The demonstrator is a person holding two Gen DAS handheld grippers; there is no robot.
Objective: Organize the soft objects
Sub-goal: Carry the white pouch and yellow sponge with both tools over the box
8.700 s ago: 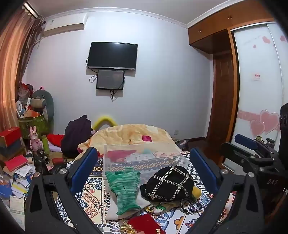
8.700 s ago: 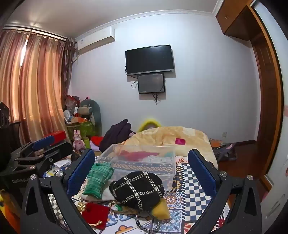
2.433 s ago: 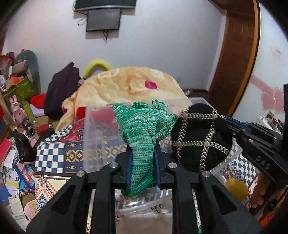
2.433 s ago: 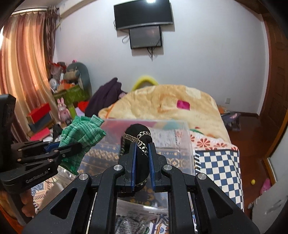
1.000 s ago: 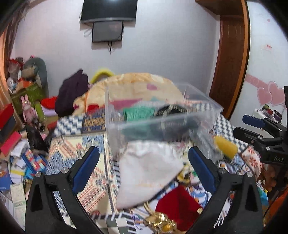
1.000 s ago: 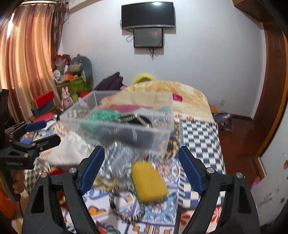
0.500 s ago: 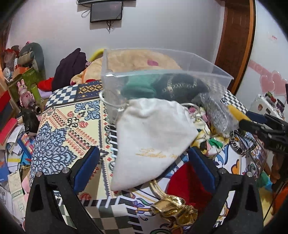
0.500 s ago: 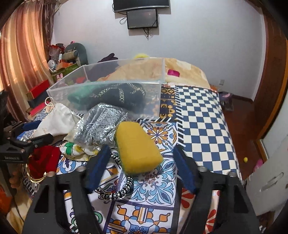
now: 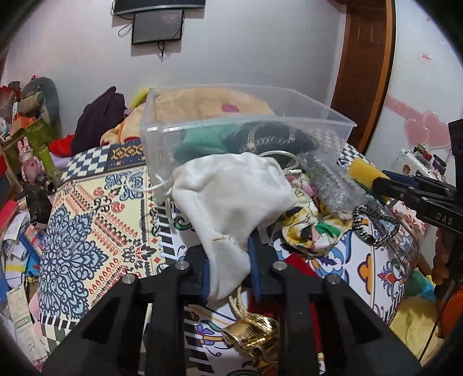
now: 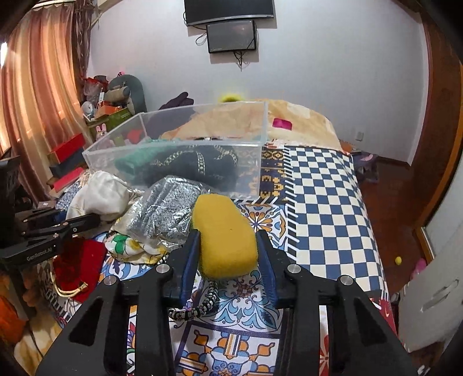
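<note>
Holding green cloth [image 9: 202, 141] and black bag [image 9: 269, 136], clear bin [image 9: 162, 150]

White wall [image 10: 332, 72] carrying a television [image 10: 228, 10]; orange curtains [image 10: 34, 86] glowing at left; wooden door [image 9: 364, 72] standing at right; wooden floor [image 10: 387, 185] showing beyond the bed [image 10: 324, 185].

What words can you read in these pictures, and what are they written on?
"DAS" on the black body of the right gripper.
"GenRobot.AI" on the black body of the left gripper.
Gold stitched writing on the white pouch: too small to read.
Nothing else is readable.
</note>
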